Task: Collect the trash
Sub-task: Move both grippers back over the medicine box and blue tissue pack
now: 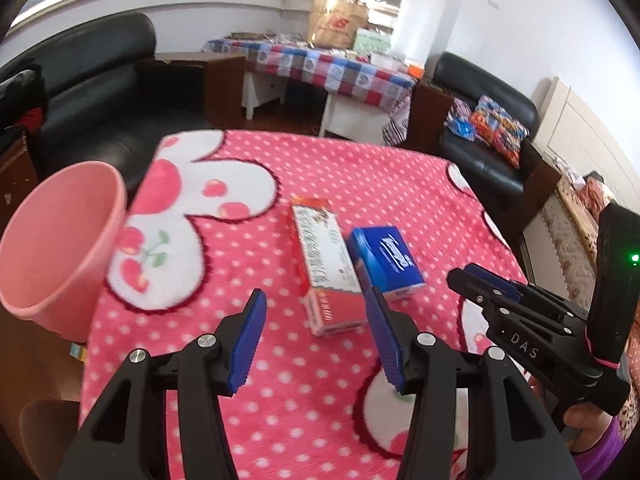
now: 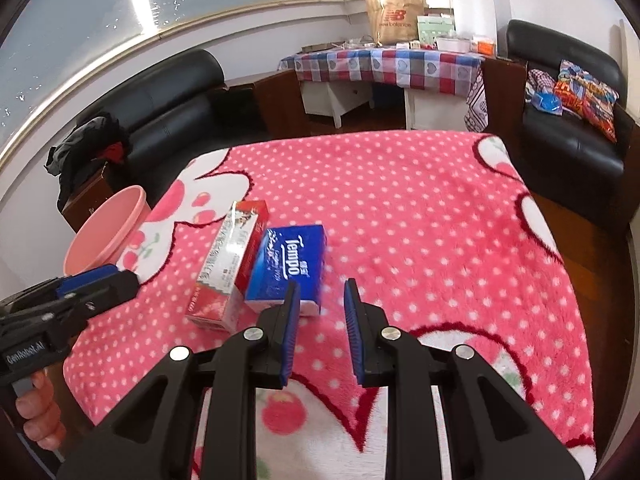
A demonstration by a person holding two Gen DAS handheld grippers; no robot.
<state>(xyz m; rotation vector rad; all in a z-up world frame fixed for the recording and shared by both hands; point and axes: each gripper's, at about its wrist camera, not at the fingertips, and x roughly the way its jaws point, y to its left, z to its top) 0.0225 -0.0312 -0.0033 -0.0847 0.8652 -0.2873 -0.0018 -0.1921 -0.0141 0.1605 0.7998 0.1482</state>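
A red and white carton [image 1: 326, 264] [image 2: 230, 268] lies on the pink dotted blanket [image 1: 360, 184] [image 2: 420, 208]. A blue Tempo tissue pack [image 1: 386, 258] [image 2: 286, 268] lies right beside it, touching. A pink bin [image 1: 56, 240] [image 2: 106, 236] stands off the table's left edge. My left gripper [image 1: 318, 322] is open and empty, just short of the carton's near end. My right gripper [image 2: 322, 304] is open and empty, just right of the tissue pack's near end.
Black sofas [image 1: 96, 92] [image 2: 576, 120] stand to the left and far right. A checkered-cloth table [image 1: 316, 66] [image 2: 384, 66] with a paper bag stands at the back. The blanket's right edge [image 2: 560, 248] drops off to the floor.
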